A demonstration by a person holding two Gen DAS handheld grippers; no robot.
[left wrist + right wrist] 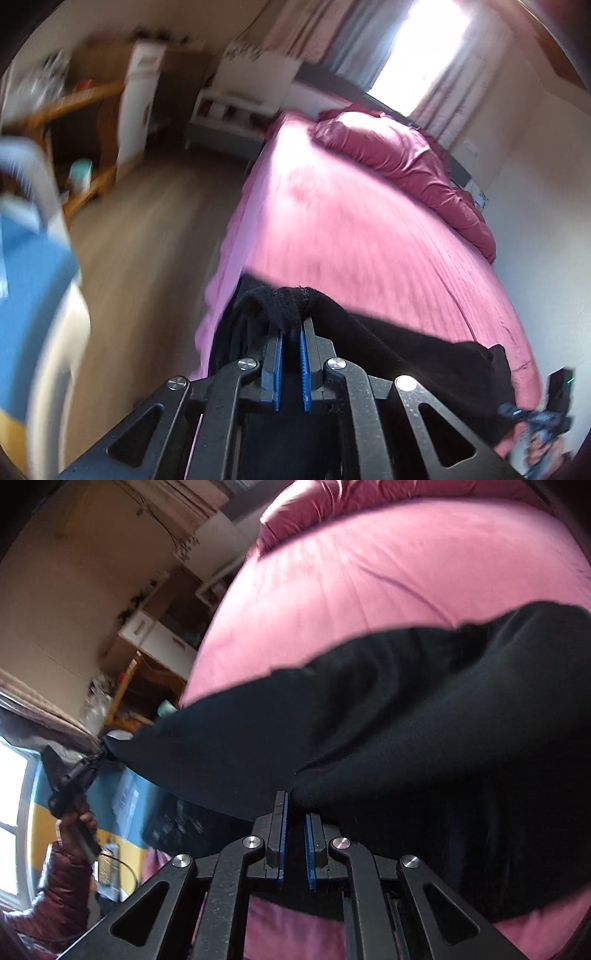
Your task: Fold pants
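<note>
Pants (291, 302) hang bunched between the left gripper's (291, 332) pressed fingers and stretch to the right gripper (295, 805), also pinching cloth, apparently to spread them over the bed (369, 229) beyond.

Blown-out window (421, 44) glare, motion blur, dark warped fisheye edges.
</note>
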